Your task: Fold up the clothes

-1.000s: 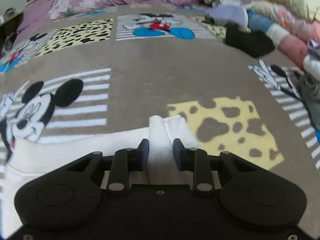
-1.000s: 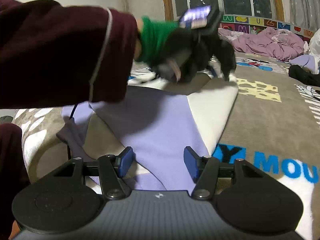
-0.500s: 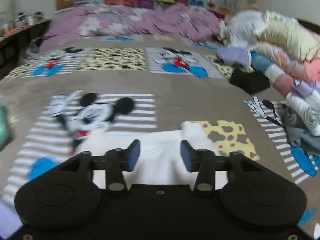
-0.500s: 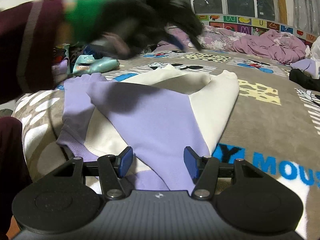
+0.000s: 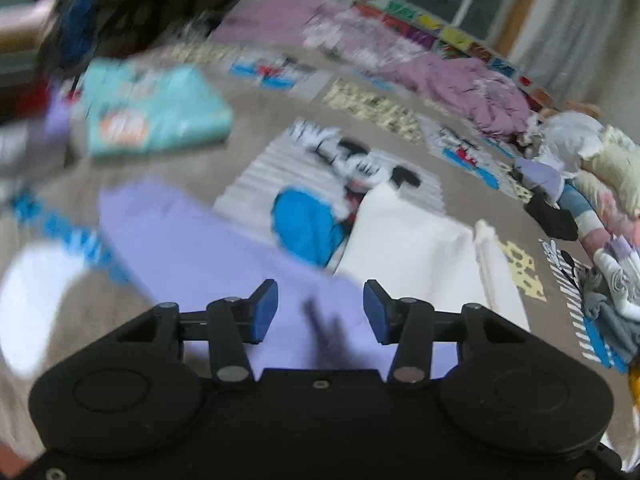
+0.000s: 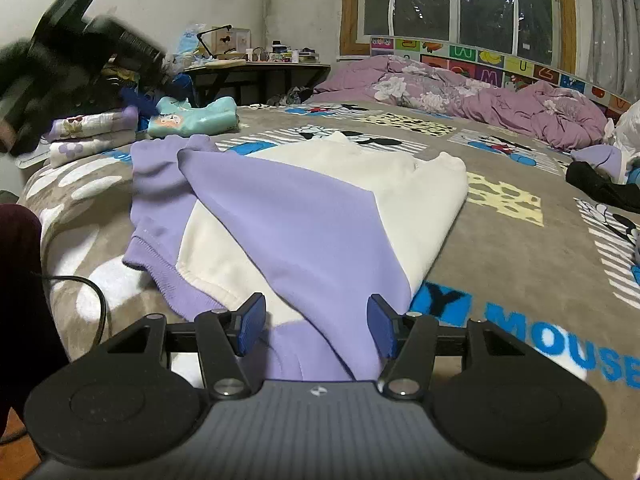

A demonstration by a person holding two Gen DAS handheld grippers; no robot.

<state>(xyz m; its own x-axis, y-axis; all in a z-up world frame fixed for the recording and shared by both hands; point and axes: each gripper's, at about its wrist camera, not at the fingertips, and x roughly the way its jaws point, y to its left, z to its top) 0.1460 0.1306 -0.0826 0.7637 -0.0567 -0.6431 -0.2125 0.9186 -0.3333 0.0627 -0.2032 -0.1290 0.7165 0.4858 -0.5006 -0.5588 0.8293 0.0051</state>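
Observation:
A lilac and cream sweatshirt lies partly folded on the brown Mickey Mouse blanket, one lilac sleeve laid across its cream body. My right gripper is open and empty, low over the near lilac hem. My left gripper is open and empty, held above the same sweatshirt; its view is blurred by motion. The left gripper also shows in the right wrist view, raised at the far left.
Folded clothes, one teal, are stacked at the bed's left edge. A purple duvet lies at the back. A pile of clothes sits at the right. A black cable hangs at the bed's near left.
My left gripper let go of the cream sleeve, opened, and swung up and back to the left. The right gripper has not moved.

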